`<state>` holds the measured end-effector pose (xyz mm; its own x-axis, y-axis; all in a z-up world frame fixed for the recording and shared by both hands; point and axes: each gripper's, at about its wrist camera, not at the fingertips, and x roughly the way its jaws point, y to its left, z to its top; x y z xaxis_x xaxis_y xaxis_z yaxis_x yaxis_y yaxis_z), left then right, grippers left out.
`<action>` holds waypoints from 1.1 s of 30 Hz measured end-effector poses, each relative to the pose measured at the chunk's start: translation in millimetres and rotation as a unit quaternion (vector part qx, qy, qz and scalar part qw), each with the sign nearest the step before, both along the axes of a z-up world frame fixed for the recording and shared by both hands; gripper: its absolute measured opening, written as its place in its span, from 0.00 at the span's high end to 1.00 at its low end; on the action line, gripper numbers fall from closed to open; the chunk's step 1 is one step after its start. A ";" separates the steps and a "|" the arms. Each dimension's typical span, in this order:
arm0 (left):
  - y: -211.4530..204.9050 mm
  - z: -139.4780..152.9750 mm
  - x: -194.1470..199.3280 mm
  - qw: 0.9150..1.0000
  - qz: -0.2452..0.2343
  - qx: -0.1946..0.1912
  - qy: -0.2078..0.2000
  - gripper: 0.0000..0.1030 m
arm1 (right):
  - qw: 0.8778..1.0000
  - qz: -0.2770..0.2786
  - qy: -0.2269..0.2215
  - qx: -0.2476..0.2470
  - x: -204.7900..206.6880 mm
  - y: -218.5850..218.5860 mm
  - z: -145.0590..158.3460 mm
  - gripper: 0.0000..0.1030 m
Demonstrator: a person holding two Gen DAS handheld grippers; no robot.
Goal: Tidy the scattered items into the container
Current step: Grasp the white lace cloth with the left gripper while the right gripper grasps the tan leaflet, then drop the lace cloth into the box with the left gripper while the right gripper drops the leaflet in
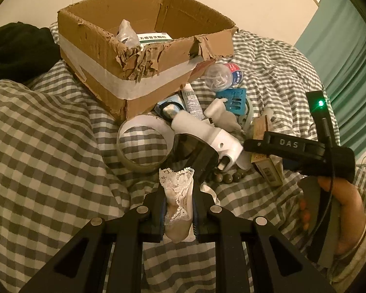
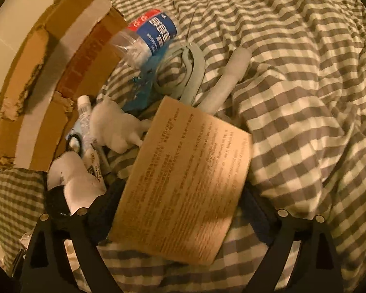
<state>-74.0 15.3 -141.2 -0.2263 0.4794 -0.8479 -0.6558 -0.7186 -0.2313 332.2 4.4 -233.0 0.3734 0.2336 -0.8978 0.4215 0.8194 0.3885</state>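
Observation:
My left gripper [image 1: 179, 195] is shut on a white lace-trimmed cloth [image 1: 178, 190], held above the checked bedding. The torn cardboard box [image 1: 105, 56] stands beyond it with a packet and a plastic bag inside. My right gripper [image 2: 180, 195] stands wide open over a flat tan printed carton [image 2: 183, 171], which lies blurred between the jaws with a little gap at each pad. Scattered beside the box are a clear bottle with a blue label [image 2: 146, 36], a white tube [image 1: 192, 100], a white soft toy [image 2: 114, 127] and a white device [image 1: 207, 134].
A tape roll [image 1: 144, 144] lies just ahead of the left gripper, and brown beads [image 1: 229, 177] to its right. A blue pack [image 1: 234, 100] and a grey strap [image 2: 192, 70] sit in the pile. Dark clothing [image 1: 17, 48] is at the far left, a green curtain [image 1: 341, 48] at the right.

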 end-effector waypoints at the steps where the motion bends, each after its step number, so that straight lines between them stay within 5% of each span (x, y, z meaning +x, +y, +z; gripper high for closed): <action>1: -0.3 -0.1 -0.4 1.000 -0.001 -0.001 0.001 0.84 | 1.000 0.000 0.000 0.002 1.7 0.1 -2.7 0.09; 14: -15.2 22.7 9.0 1.000 -0.001 0.014 0.025 0.84 | 0.994 0.017 -0.035 -0.103 -17.5 16.8 39.2 0.15; 22: -28.9 51.3 15.2 0.998 0.007 0.030 0.052 0.84 | 0.973 0.064 -0.104 -0.194 -44.6 34.8 116.3 0.15; 33: -27.9 119.3 -24.9 0.992 0.036 0.078 0.097 0.84 | 0.946 0.127 -0.198 -0.223 -25.5 66.1 187.5 0.15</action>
<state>-98.8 -12.6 -21.9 -0.4164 0.5774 -0.7023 -0.6465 -0.7311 -0.2178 306.7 70.5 -45.5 0.6844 -0.0076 -0.7290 0.0825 0.9943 0.0670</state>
